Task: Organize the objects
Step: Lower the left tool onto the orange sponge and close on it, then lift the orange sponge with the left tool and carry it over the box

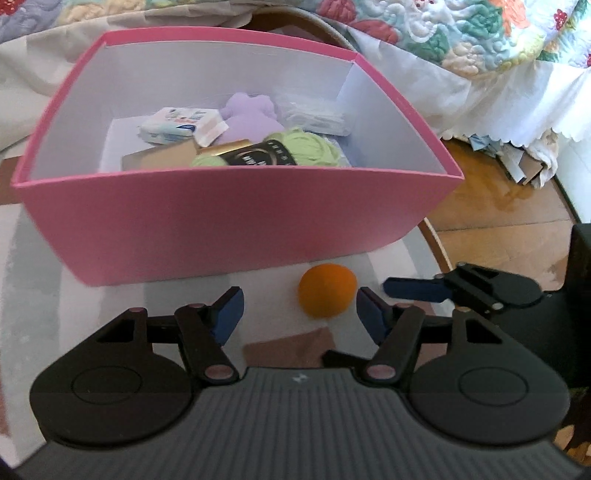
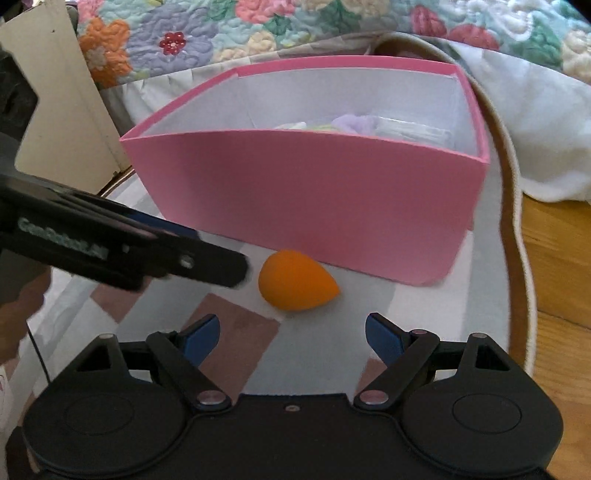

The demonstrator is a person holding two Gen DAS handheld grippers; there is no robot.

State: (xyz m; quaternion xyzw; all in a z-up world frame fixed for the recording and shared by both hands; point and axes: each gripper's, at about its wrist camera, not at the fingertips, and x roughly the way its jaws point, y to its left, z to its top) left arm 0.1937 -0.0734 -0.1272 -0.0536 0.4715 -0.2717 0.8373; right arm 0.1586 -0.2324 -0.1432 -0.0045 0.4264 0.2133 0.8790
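Observation:
An orange egg-shaped sponge (image 1: 327, 290) lies on the rug just in front of the pink box (image 1: 236, 221). My left gripper (image 1: 299, 310) is open, its blue pads on either side of the sponge, not touching it. The box holds a green yarn ball (image 1: 303, 149), a purple plush (image 1: 251, 118), a tissue pack (image 1: 173, 125) and other small items. In the right wrist view the sponge (image 2: 295, 280) lies ahead of my open, empty right gripper (image 2: 291, 336), before the pink box (image 2: 317, 206). The left gripper's finger (image 2: 147, 243) reaches in from the left.
The box stands on a pale patterned rug (image 2: 314, 362) with a curved edge; wooden floor (image 2: 561, 332) lies to the right. A flowered quilt (image 2: 258, 29) and white bedding (image 1: 461, 92) hang behind. The right gripper's finger (image 1: 443, 288) shows at the right in the left wrist view.

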